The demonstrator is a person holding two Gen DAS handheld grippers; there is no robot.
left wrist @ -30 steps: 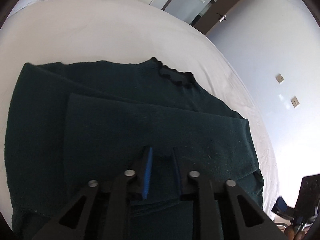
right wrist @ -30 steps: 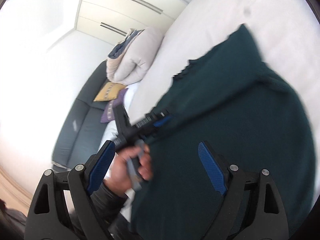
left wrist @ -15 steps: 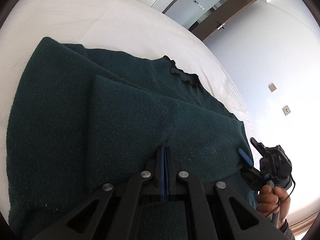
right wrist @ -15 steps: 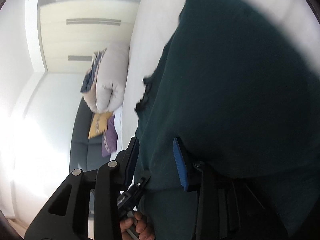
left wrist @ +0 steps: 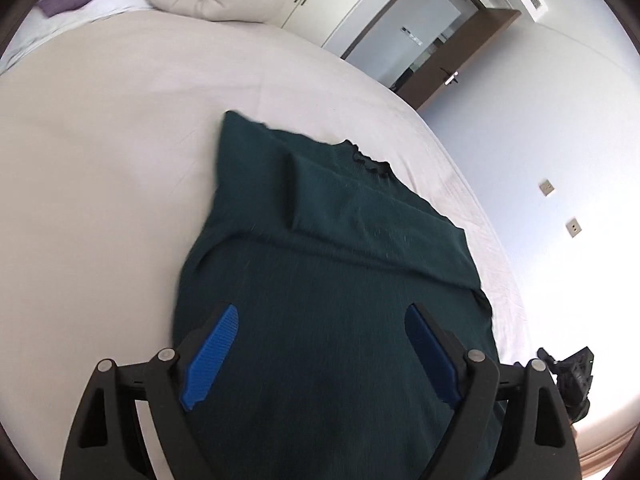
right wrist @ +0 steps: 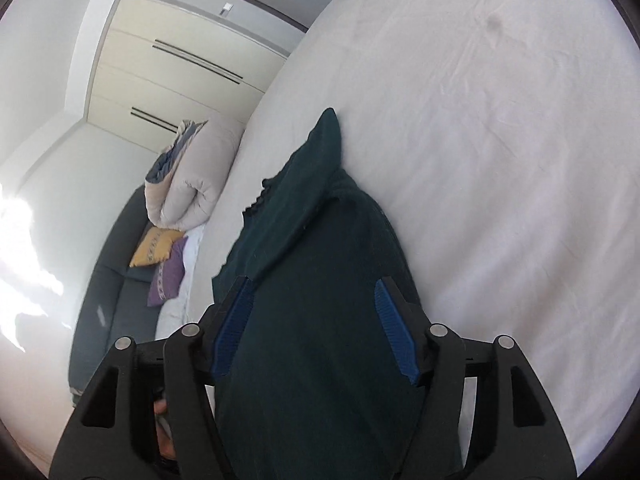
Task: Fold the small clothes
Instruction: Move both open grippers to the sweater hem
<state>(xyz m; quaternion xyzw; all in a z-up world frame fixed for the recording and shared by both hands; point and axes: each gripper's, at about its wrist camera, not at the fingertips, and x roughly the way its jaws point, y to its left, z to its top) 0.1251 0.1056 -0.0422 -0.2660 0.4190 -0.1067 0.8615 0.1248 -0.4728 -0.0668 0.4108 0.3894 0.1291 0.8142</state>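
Observation:
A dark green sweater (left wrist: 340,280) with a frilled collar (left wrist: 370,162) lies folded on the white bed (left wrist: 100,180). My left gripper (left wrist: 322,314) hovers over its near part. Its jaws are opening wide and the blue pads stand clear of the knit. In the right wrist view the same sweater (right wrist: 320,320) runs away from me as a narrow strip. My right gripper (right wrist: 314,286) hangs over it, jaws opening, with cloth lying below the gap and neither pad pressing on it. The near hem is hidden under both tools.
A rolled beige duvet (right wrist: 188,184) sits at the bed's far end, with yellow (right wrist: 156,254) and purple (right wrist: 168,276) cushions on a dark sofa (right wrist: 104,312). A wardrobe (right wrist: 180,72) and a brown door (left wrist: 460,68) stand beyond. White sheet (right wrist: 500,160) stretches right of the sweater.
Half a second ago the left jaws were shut and the right were closing around cloth. Both now stand apart and have drawn back from the sweater.

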